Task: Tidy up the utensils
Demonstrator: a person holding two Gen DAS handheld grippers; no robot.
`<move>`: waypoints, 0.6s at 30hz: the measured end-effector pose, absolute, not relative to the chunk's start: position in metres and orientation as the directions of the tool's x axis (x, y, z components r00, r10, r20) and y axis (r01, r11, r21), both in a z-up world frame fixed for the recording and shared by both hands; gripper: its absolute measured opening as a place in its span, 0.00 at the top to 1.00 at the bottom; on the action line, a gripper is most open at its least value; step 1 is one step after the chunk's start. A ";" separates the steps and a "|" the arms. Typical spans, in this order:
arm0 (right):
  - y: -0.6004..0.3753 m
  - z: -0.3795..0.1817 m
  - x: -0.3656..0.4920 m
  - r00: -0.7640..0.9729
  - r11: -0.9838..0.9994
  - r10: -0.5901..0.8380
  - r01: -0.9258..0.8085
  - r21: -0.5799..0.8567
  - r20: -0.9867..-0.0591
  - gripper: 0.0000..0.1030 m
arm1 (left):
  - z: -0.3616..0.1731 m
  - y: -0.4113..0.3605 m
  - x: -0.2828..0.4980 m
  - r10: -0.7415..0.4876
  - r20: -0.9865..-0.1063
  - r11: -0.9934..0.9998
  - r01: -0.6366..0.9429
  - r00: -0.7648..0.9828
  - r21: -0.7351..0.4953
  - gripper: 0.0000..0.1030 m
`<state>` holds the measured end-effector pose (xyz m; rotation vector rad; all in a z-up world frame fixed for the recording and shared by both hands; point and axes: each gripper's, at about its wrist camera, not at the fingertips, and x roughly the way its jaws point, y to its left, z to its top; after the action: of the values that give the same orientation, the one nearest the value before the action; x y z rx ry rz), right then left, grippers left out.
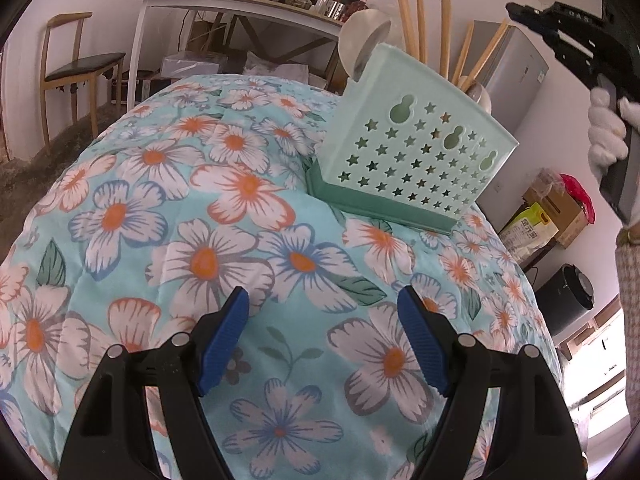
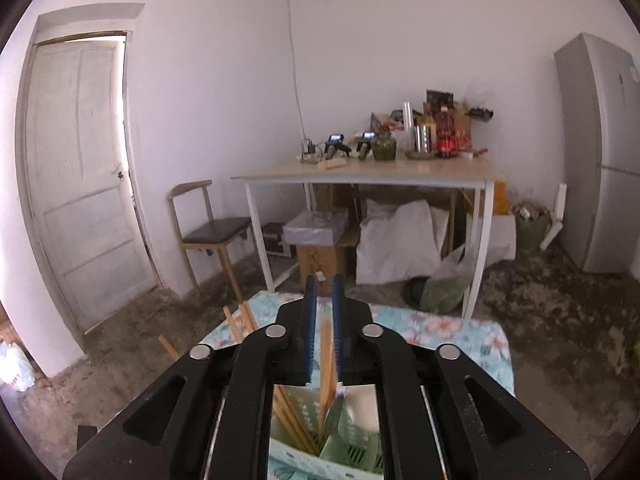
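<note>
Left tool (image 1: 324, 344): blue pads spread wide, nothing between them, hovering over the floral cloth (image 1: 180, 220) that covers the counter.

At about 1 o'clock beyond it, the mint-green utensil holder (image 1: 416, 148) stands on its darker green base, wall pierced with star holes and gourd-shaped slots. Wooden chopsticks (image 1: 444, 16) stick up out of it, with a clear ladle (image 1: 362, 42) at its 11 o'clock corner.

At 2 o'clock, a white-gloved hand (image 1: 606, 128) carries the right tool, seen from the side.

Right tool (image 2: 323, 312): jaws narrowly apart. Chopsticks (image 2: 327, 356) stand in the gap, blurred; I cannot tell whether the pads press on them. Directly below, at 6 o'clock, the holder's compartments show, with more chopsticks leaning in the left one.

Farther off: a yellow-green bag (image 1: 528, 228) on the floor at 3 o'clock bears printed characters too small to read. A fridge (image 2: 600, 152) carries a small sticker, unreadable. On the far white table (image 2: 368, 172), a red-labelled bottle (image 2: 446, 136); its label cannot be read.
</note>
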<state>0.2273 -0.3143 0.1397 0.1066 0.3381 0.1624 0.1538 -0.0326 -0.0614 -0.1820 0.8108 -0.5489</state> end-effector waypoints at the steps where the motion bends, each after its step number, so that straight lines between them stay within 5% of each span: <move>1: -0.317 0.139 0.222 0.931 0.980 0.177 -0.139 0.139 -0.319 0.82 | -0.061 -0.033 0.154 -0.530 -0.637 0.847 0.394 0.560 -0.357 0.28; 13: -0.341 0.136 0.143 0.936 0.952 0.203 -0.120 0.282 -0.288 0.57 | -0.041 -0.035 0.142 -0.528 -0.610 0.848 0.411 0.591 -0.336 0.28; 18: -0.332 0.093 0.110 0.897 0.936 0.213 -0.074 0.344 -0.387 0.46 | -0.021 -0.035 0.133 -0.500 -0.597 0.864 0.405 0.628 -0.298 0.23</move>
<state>0.1096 -0.3323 0.0934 0.3290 0.4340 0.1510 0.1333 -0.0354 -0.0214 -0.1403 0.7256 -0.5203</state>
